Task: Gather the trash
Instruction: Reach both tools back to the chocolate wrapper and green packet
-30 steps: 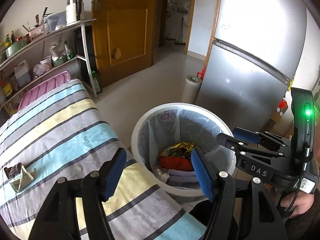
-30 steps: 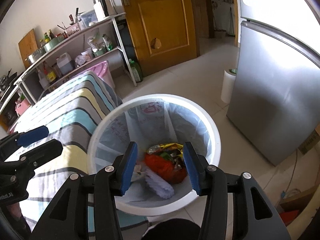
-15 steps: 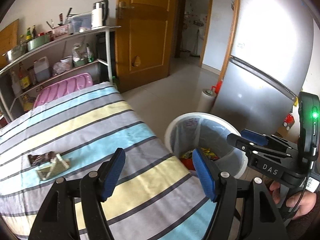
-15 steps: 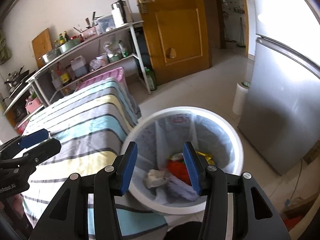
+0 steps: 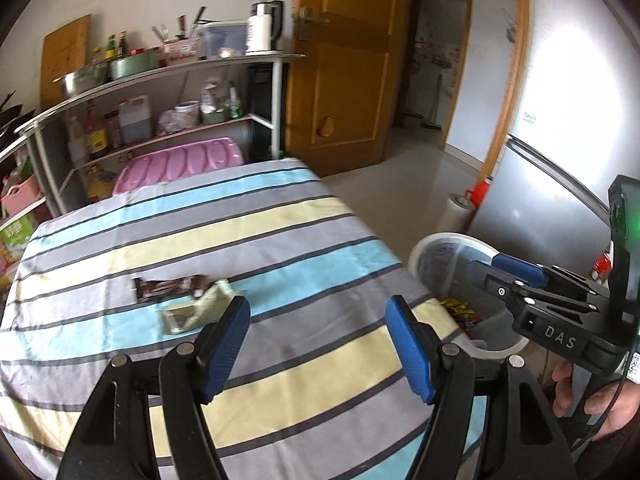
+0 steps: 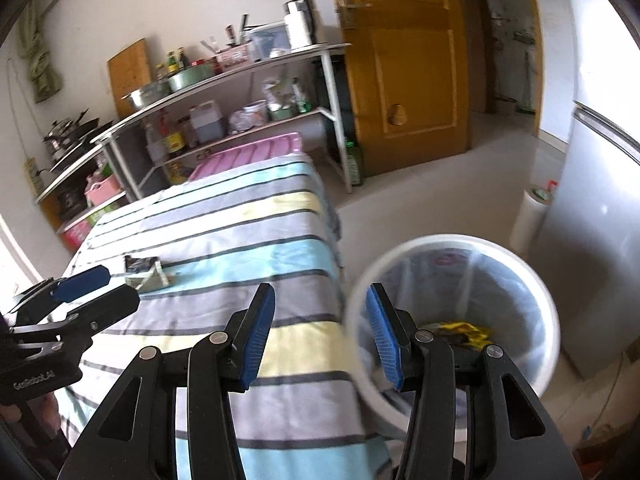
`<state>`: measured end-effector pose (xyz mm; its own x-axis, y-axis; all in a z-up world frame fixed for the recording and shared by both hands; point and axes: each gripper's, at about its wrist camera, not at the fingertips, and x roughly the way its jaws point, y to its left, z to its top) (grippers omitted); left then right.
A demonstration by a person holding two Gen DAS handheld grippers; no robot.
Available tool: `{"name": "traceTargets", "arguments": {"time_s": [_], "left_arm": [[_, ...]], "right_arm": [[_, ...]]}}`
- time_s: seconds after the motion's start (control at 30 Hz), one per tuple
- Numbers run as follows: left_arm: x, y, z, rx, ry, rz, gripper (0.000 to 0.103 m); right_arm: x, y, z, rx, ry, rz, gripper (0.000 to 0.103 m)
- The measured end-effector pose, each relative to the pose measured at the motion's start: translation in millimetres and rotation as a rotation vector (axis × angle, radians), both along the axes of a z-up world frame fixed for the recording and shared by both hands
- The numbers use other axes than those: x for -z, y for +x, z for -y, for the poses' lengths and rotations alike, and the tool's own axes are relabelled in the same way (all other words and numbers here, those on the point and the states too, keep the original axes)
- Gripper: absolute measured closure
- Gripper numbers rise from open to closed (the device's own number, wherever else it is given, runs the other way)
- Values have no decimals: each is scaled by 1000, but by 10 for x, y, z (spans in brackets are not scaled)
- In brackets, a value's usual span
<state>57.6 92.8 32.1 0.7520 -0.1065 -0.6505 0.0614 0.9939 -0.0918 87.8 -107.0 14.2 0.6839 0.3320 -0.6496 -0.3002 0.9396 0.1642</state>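
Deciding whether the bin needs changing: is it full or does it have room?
Room left. The bin shows bare liner walls, with wrappers only at the bottom.

The bin (image 5: 448, 256) is half hidden behind the right gripper (image 5: 516, 276); its contents (image 6: 464, 330) are blurred, perhaps wrappers. Shelf (image 6: 224, 76) labels are unreadable.

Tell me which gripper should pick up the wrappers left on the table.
Left. The left gripper is open and empty, with the brown wrapper and the pale green wrapper just ahead of its fingers. The right gripper, also open and empty, sits at the table's edge beside the bin, probably farther from them.
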Motion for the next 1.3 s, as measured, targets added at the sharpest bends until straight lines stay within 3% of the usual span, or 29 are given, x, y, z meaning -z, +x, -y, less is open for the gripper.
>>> {"name": "traceTargets", "arguments": {"time_s": [0.53,0.9,1.3], "left_arm": [[211,-178,-1159,-203,-21,-38,30],[314,5,-1501,-218,-78,-58,29],[481,481,-1600,-175,-152,-130,28]], "right_arm": [[115,195,-1092,-211,-33,-52,54],[304,407,-1613,-354,-58,-110,54],[567,692,-1802,-467,-6,-171,54]]}}
